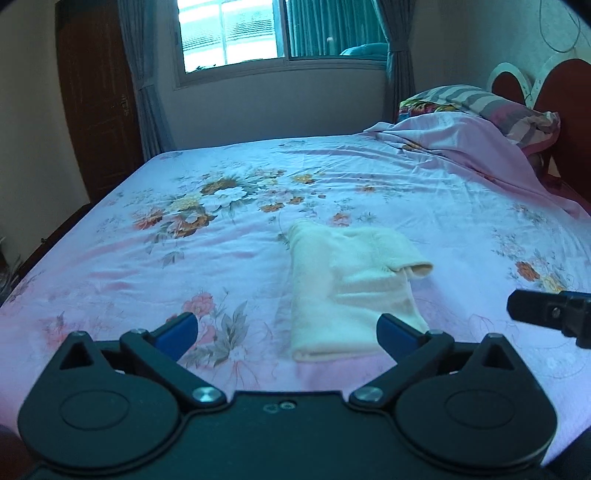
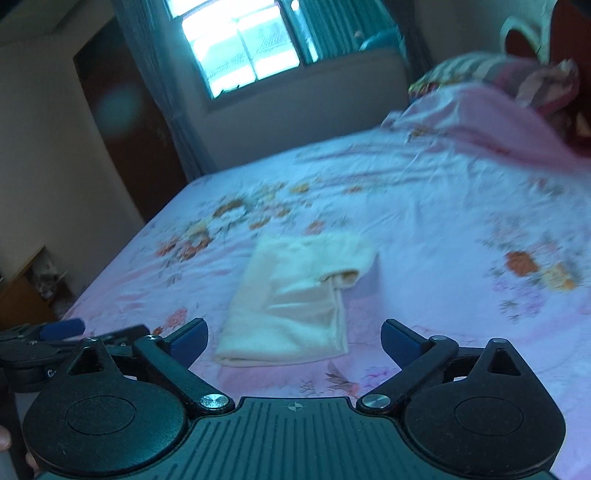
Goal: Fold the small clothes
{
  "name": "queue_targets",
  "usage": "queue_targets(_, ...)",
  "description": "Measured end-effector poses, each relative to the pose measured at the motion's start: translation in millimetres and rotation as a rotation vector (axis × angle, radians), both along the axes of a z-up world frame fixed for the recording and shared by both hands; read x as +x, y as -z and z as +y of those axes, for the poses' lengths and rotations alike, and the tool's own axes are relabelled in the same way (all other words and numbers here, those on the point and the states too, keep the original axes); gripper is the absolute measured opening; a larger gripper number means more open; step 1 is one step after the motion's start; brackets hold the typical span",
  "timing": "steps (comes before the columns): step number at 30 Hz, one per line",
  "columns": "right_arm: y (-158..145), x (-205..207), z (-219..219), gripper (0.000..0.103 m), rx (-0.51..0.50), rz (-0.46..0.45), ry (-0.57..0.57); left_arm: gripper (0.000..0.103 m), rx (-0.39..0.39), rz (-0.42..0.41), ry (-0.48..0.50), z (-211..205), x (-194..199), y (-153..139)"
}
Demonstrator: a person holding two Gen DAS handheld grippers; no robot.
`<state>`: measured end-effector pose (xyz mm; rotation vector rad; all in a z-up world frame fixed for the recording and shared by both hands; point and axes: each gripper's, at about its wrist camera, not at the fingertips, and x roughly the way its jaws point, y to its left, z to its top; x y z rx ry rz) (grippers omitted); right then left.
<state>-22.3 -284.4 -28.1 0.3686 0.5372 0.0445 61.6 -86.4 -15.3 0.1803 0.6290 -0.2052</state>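
Both tools, left tool (image 1: pixel 286 334) and right tool (image 2: pixel 294 341), gape empty; the folded cloth (image 1: pixel 352 291) looks soft and floppy, so pinch its corners.

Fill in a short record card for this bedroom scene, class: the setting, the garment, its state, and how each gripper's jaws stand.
setting: bed with pink floral sheet, window behind
garment: cream garment, lying on the sheet
garment state: folded into a compact bundle, one cuff open on its right side
left gripper: jaws open, nothing between them
right gripper: jaws open, nothing between them
contact: neither gripper touches the garment
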Motion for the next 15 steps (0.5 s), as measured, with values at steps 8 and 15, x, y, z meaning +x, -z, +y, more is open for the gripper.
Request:
queue_targets(8, -8, -38, 10, 0.102, -0.078, -0.052, 0.047, 0.101, -0.02, -0.015, 0.022, -5, -31, -8)
queue_targets(15, -15, -48, 6, 0.102, -0.084, -0.09, 0.084, 0.101, -0.032, -0.034, 0.035, -8, -37, -12)
